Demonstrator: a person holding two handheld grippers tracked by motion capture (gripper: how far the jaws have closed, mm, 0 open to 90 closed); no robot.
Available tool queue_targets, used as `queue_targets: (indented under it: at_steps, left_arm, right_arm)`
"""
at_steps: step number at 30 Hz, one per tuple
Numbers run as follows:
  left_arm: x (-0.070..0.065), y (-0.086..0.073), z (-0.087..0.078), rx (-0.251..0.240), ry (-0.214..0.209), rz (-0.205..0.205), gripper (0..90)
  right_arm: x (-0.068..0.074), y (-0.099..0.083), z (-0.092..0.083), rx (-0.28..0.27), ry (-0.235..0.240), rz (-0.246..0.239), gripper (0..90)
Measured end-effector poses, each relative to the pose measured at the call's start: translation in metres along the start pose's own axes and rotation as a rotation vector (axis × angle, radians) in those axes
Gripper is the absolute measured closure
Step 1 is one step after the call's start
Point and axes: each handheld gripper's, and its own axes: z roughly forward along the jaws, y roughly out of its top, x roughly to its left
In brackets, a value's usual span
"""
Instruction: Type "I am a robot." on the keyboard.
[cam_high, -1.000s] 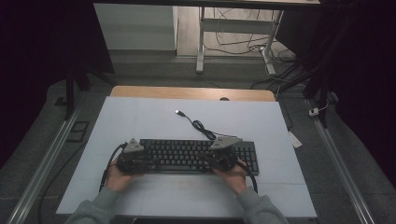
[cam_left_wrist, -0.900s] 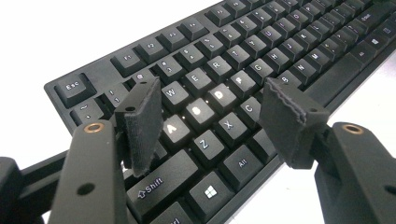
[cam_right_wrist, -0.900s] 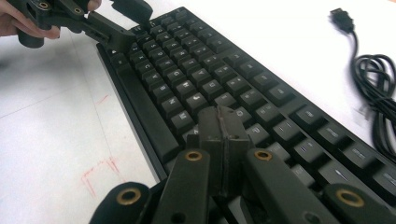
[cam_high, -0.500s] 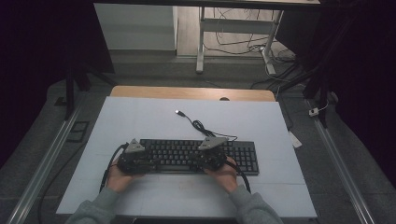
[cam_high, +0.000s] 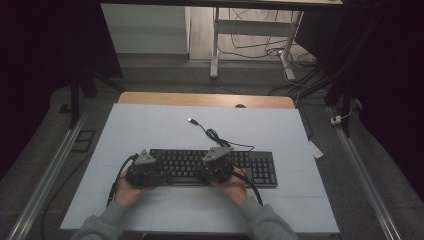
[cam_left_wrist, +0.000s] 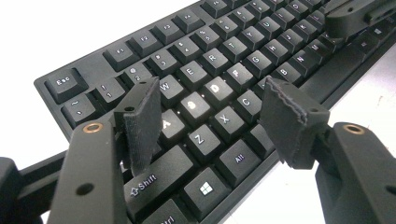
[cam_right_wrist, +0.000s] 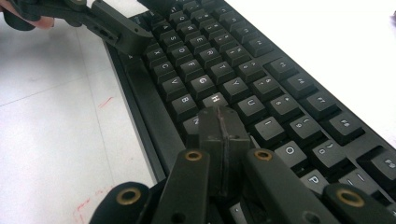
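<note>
Right tool (cam_high: 216, 161) over keyboard (cam_high: 260, 167); white table (cam_high: 150, 125).

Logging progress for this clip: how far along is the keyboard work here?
Done: the keyboard lies flat on the table, both grippers over it. In hand: the right gripper, jaws shut, points at the keys near H and J; the left gripper hovers open over A, S, Z. Left: its USB plug lies unconnected.

One overhead cam, two riding close on the tongs

High view looks forward and down over the desk (cam_high: 150, 125); both tong cams skim the keyboard (cam_high: 212, 167) keys from opposite ends, sharing its middle rows.
</note>
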Motion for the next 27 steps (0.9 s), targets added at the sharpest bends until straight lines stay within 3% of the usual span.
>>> queue_targets:
  at_steps: [27]
  left_arm:
    - [0.0,-0.001,0.0,0.007,0.002,0.007,38.1]
  right_arm:
    - [0.003,0.0,0.012,0.05,-0.023,-0.038,89.9]
